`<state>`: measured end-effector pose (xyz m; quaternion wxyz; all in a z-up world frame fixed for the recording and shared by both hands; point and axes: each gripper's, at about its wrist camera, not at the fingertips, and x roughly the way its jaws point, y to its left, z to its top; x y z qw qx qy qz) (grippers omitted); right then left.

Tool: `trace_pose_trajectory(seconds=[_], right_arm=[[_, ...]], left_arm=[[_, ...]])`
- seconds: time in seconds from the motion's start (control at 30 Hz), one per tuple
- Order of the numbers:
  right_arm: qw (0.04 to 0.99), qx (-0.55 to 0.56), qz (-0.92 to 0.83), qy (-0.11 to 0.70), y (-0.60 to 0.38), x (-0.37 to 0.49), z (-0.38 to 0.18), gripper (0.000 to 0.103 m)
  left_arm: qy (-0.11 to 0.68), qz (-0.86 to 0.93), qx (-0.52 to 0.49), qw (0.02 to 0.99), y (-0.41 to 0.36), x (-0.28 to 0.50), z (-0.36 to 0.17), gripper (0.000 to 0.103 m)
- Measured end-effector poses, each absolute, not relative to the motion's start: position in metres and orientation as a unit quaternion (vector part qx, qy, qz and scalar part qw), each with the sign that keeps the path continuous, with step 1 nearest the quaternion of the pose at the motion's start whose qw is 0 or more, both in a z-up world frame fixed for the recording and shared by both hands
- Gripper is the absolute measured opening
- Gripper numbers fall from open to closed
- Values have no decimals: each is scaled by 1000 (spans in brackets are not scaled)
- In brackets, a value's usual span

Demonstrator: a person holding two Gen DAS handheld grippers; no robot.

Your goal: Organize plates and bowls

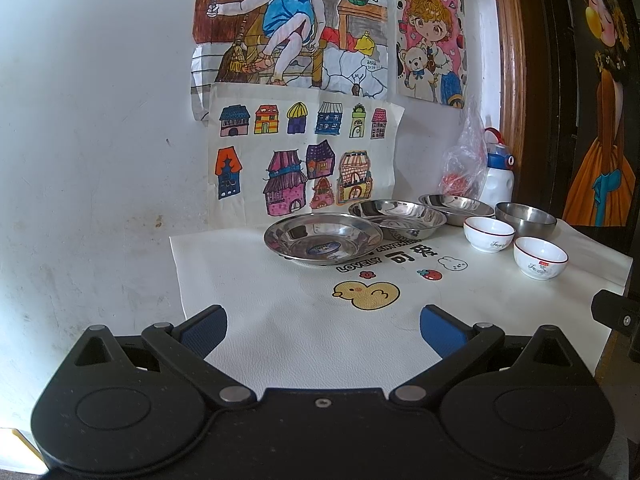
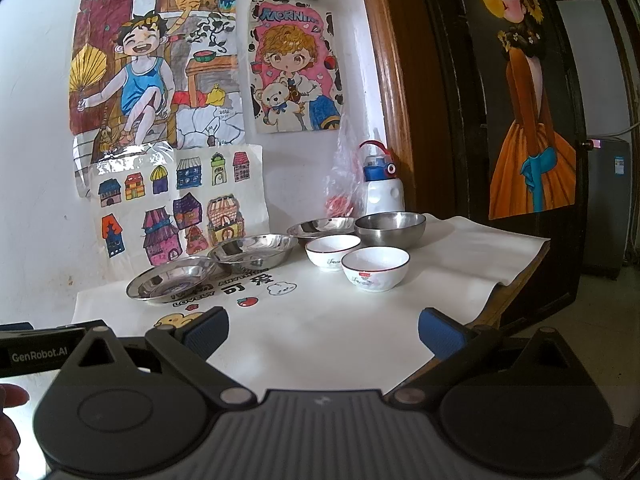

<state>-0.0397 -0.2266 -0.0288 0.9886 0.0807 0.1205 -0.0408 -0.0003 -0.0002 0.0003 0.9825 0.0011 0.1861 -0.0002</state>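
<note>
Plates of shiny steel (image 1: 322, 238), three in a row along the wall, with two white ceramic bowls (image 2: 375, 268) just beside: stack like on like. Your left gripper (image 1: 323, 330) and right gripper (image 2: 323, 332) hover spread, empty; pinch rims squarely.

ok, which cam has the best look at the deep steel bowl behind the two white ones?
Right wrist view: the deep stainless-steel bowl sits near centre, whole rim and inside visible, only its lower front hidden by the white ceramic bowls. Left wrist view has it smaller, near the right edge, partly behind a white bowl.
</note>
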Motion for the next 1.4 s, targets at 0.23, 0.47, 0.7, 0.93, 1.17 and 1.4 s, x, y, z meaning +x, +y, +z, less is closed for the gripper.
trace_pose_trajectory(seconds=[0.23,0.47,0.7,0.93,1.17,1.4], right_arm=[[989,80,-41,121,-221,-35,-33,103],[989,80,-41,121,-222,-37,-32,103],[989,80,-40,121,-223,-38,-32,103],[989,80,-40,122,-222,-37,-32,103],[989,79,-40,122,-221,-36,-32,103],[988,78,-39,127,-219,-33,-38,103]], left_arm=[[186,-1,1,982,0,0,0,102],[187,-1,1,982,2,3,-2,102],[187,-1,1,982,3,2,-4,102],[187,-1,1,982,3,3,-5,102],[188,-1,1,982,3,4,-6,102],[191,-1,2,982,3,7,-10,102]])
